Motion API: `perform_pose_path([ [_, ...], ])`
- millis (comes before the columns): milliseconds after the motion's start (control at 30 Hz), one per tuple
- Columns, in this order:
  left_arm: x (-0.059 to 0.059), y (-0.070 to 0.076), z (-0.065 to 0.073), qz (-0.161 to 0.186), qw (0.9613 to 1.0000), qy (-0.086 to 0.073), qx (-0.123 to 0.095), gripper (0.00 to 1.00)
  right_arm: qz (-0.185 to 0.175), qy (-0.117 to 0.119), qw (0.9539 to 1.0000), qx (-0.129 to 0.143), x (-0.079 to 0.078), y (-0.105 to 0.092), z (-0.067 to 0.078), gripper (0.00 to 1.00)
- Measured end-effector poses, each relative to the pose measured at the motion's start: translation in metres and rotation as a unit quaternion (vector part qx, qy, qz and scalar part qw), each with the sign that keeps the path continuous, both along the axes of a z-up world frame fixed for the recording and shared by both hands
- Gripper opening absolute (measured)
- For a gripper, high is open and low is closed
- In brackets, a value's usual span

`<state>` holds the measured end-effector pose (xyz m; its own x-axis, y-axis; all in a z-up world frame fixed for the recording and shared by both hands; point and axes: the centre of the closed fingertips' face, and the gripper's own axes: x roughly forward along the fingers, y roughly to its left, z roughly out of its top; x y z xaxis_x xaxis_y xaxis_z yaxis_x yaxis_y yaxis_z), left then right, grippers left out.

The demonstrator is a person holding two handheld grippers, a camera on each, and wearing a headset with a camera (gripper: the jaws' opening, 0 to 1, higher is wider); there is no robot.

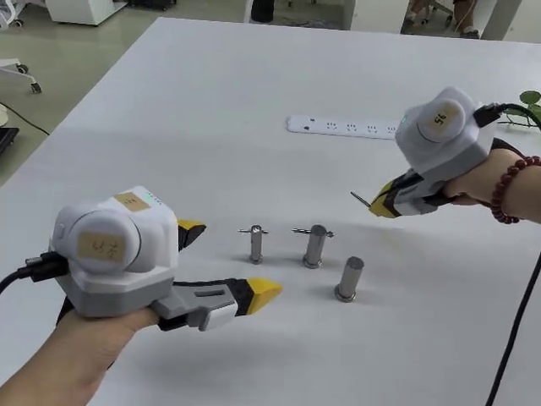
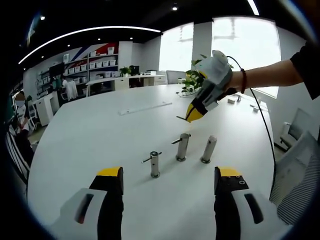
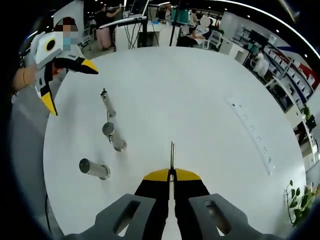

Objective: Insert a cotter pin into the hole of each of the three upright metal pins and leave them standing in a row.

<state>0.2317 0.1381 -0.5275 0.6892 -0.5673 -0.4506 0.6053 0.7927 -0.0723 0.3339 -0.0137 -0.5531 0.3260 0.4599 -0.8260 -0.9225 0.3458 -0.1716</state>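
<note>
Three upright metal pins stand in a row on the white table [image 1: 169, 127]. The left pin [image 1: 256, 244] and the middle pin [image 1: 315, 246] each carry a cotter pin through the top hole. The right pin [image 1: 349, 279] has nothing through it. My right gripper [image 1: 380, 207] hovers above and to the right of the row, shut on a thin cotter pin [image 1: 361, 200] that sticks out past its tips [image 3: 172, 155]. My left gripper [image 1: 228, 260] is open just left of the row, nothing between its jaws; in its own view the pins [image 2: 182, 147] stand ahead.
A white power strip [image 1: 342, 127] lies on the table behind the pins. A green plant [image 1: 528, 106] is at the far right edge. A black cable hangs down on the right. Desks, shelves and people fill the room beyond.
</note>
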Motion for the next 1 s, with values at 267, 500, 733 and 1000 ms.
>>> perform_pose_path([
  [267,0.003,-0.007,0.008,0.001,0.9996,0.012,-0.025,0.61,0.028,-0.016,0.9993,0.016,-0.024,0.013,0.017,0.00],
  [500,0.004,-0.018,0.013,-0.005,0.9988,0.022,-0.044,0.56,0.067,-0.029,0.9965,0.042,-0.045,0.031,0.028,0.00],
  [733,0.004,-0.028,0.018,-0.012,0.9981,0.025,-0.055,0.51,0.092,-0.039,0.9932,0.060,-0.062,0.045,0.037,0.00],
  [1000,-0.001,-0.041,0.021,-0.028,0.9963,0.038,-0.071,0.39,0.136,-0.054,0.9875,0.059,-0.077,0.055,0.038,0.00],
])
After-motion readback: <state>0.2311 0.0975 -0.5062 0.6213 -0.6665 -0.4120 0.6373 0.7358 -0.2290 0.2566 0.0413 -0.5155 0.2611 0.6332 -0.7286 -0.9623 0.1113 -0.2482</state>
